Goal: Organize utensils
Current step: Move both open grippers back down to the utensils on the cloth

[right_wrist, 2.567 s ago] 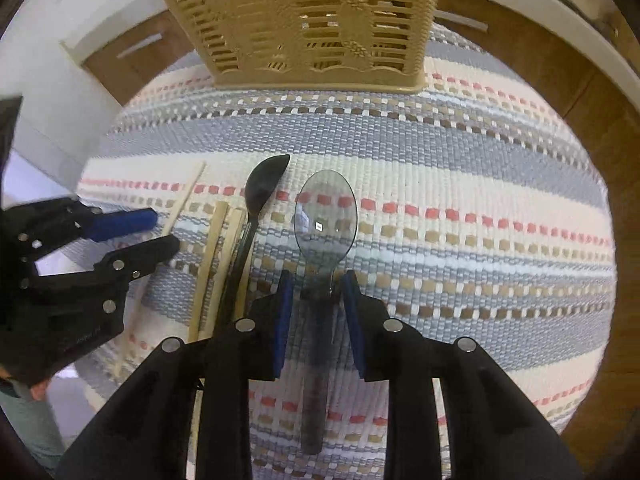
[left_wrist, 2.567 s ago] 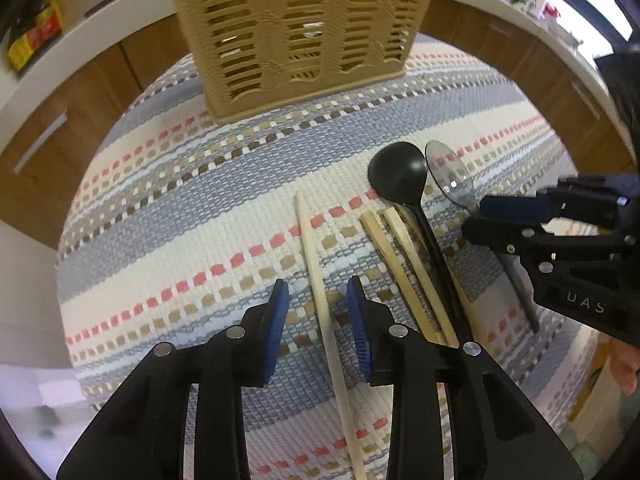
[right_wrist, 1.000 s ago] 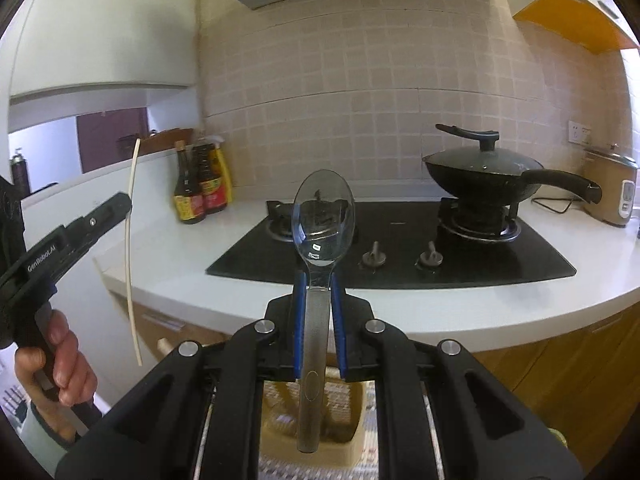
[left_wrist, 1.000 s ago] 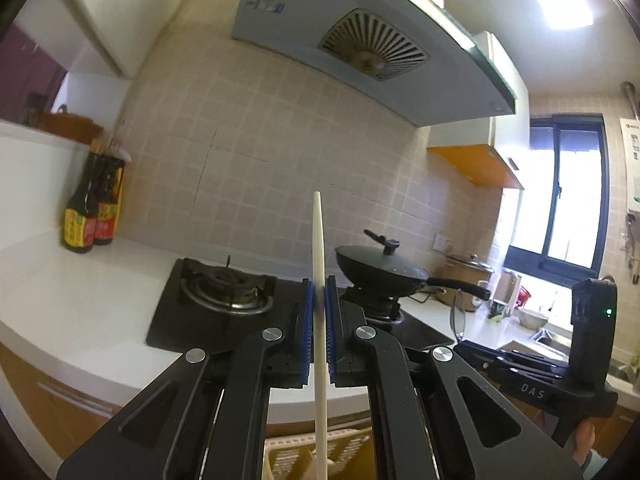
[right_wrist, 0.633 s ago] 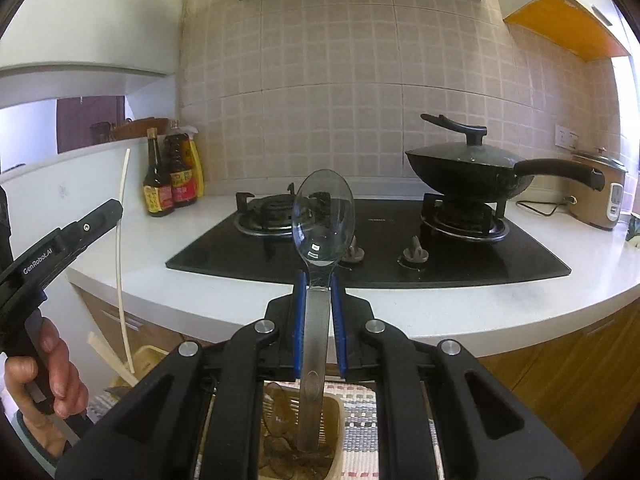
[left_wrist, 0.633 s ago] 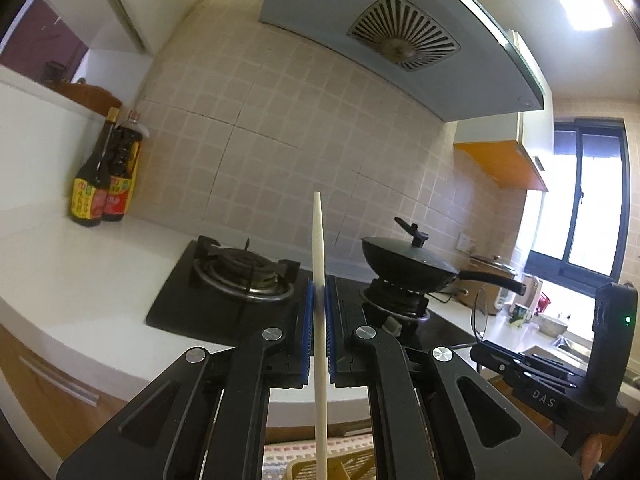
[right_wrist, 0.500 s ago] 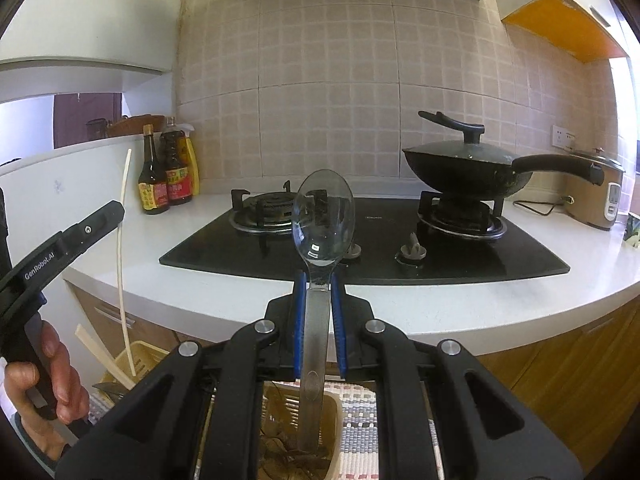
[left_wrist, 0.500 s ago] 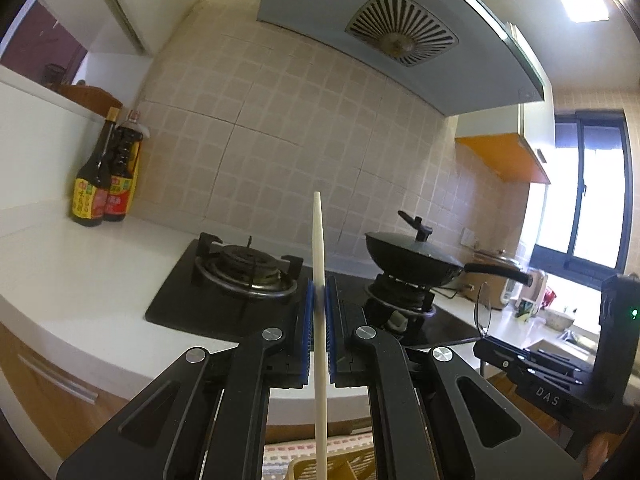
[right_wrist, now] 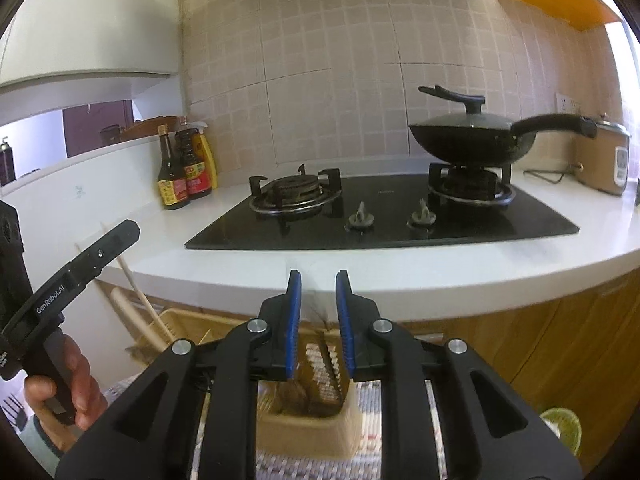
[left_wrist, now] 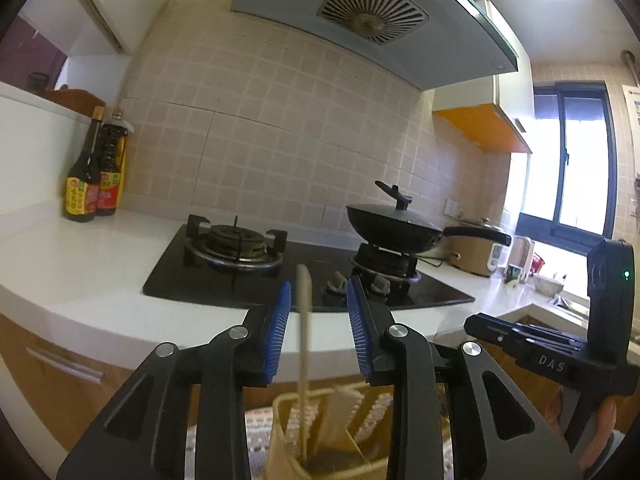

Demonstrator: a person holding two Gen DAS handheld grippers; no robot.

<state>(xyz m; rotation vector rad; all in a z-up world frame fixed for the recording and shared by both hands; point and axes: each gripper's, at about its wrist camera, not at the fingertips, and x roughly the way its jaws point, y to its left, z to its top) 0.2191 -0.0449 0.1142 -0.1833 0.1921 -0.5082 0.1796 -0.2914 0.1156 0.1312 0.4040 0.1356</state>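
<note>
My left gripper (left_wrist: 318,328) is open above the tan slotted utensil basket (left_wrist: 284,440). A pale wooden chopstick (left_wrist: 304,344), blurred, stands free between the jaws with its lower end inside the basket. My right gripper (right_wrist: 318,324) is open and empty above the same basket (right_wrist: 304,428). A dark blurred shape between its jaws and in the basket looks like the clear spoon; I cannot tell for certain. Chopsticks (right_wrist: 136,300) lean out of the basket's left side, beside the left gripper's body (right_wrist: 60,292).
A white counter (left_wrist: 80,264) holds a black gas hob (right_wrist: 380,216), a lidded black wok (right_wrist: 472,136) and sauce bottles (right_wrist: 184,176). A rice cooker (left_wrist: 476,256) and window are at the right. The striped mat (left_wrist: 256,428) lies under the basket.
Both grippers have opened. The chopstick has dropped from the left jaws into the basket. The spoon has left the right jaws and gone down toward the basket.
</note>
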